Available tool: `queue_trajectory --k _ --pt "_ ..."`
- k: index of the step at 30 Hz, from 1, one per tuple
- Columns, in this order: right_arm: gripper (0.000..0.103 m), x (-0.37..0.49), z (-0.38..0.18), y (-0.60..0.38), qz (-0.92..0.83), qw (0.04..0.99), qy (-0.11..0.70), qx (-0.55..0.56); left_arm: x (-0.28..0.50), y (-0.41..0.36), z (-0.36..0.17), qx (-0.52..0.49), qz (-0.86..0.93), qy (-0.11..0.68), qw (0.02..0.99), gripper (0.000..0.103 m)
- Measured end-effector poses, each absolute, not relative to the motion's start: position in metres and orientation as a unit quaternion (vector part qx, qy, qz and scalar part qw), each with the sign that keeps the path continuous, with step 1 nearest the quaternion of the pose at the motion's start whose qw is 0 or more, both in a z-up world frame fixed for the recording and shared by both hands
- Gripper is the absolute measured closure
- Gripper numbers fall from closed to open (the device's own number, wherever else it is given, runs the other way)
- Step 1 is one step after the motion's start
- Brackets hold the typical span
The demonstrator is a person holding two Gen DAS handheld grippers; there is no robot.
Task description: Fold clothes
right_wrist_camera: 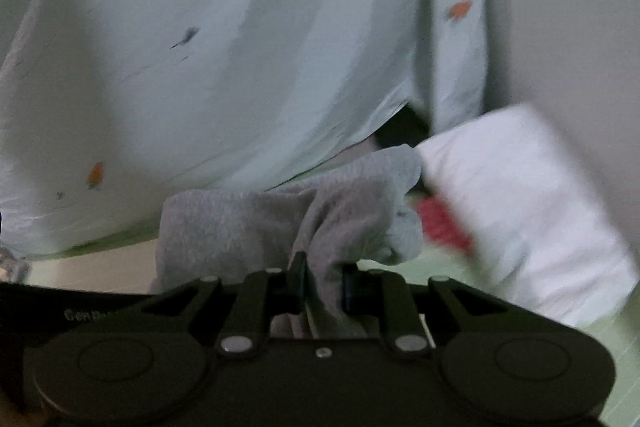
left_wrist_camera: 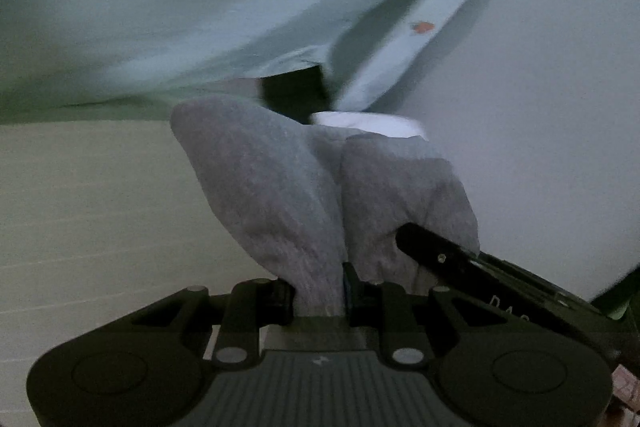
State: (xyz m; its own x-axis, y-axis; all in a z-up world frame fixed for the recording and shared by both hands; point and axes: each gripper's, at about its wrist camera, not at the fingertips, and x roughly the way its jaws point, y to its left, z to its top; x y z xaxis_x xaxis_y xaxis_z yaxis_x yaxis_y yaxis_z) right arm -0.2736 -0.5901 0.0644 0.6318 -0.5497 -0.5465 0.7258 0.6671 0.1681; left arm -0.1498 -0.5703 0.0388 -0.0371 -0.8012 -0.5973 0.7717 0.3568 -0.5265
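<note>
A grey knit garment (left_wrist_camera: 280, 187) bunches up between the fingers of my left gripper (left_wrist_camera: 320, 291), which is shut on it. The same grey garment (right_wrist_camera: 256, 223) is pinched in my right gripper (right_wrist_camera: 322, 287), also shut on it. The right gripper's black body (left_wrist_camera: 472, 267) shows close at the right in the left wrist view, and the left gripper's body (right_wrist_camera: 60, 311) shows at the left edge of the right wrist view. The garment's lower part is hidden behind the grippers.
A pale mint curtain or sheet (right_wrist_camera: 240, 47) with small orange prints hangs behind, also in the left wrist view (left_wrist_camera: 200, 7). A white cloth with a red patch (right_wrist_camera: 520, 207) lies at the right. A light green striped surface (right_wrist_camera: 440, 271) is below. A pale wall (left_wrist_camera: 560, 107) is at right.
</note>
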Motion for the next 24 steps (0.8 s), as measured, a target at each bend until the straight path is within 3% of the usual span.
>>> queue_trajectory --k 5,8,10,11,13,14,15,16,22,24 --pt "0.085 -0.332 0.1 -0.683 -0.382 0.888 0.224 0.122 -0.191 -0.676 0.06 -0.042 -0.587 0.415 0.694 0.079" --pt "0.083 -0.354 0.111 -0.74 -0.394 0.887 0.217 0.107 -0.203 -0.724 0.062 -0.045 -0.569 0.414 0.709 0.071" --pt "0.071 -0.361 0.106 -0.774 -0.405 0.883 0.223 0.085 -0.207 -0.736 0.058 -0.015 -0.548 0.419 0.724 0.044" --pt "0.058 -0.362 0.1 -0.787 -0.419 0.873 0.239 0.078 -0.209 -0.735 0.055 0.0 -0.538 0.42 0.731 0.036" --pt "0.052 -0.369 0.091 -0.799 -0.437 0.859 0.254 0.084 -0.212 -0.733 0.05 0.029 -0.518 0.421 0.744 0.016" --pt "0.044 -0.374 0.088 -0.801 -0.443 0.854 0.256 0.092 -0.214 -0.729 0.047 0.041 -0.512 0.421 0.747 0.014" --pt "0.027 -0.379 0.084 -0.8 -0.448 0.85 0.258 0.099 -0.215 -0.724 0.043 0.053 -0.51 0.42 0.749 0.012" --pt "0.02 -0.383 0.079 -0.791 -0.45 0.849 0.257 0.106 -0.216 -0.719 0.039 0.064 -0.507 0.419 0.751 0.01" --pt "0.012 -0.406 0.054 -0.734 -0.462 0.837 0.254 0.151 -0.221 -0.646 0.015 0.108 -0.507 0.408 0.752 0.002" --pt "0.002 -0.412 0.047 -0.709 -0.462 0.833 0.253 0.171 -0.223 -0.623 0.009 0.126 -0.509 0.4 0.751 0.0"
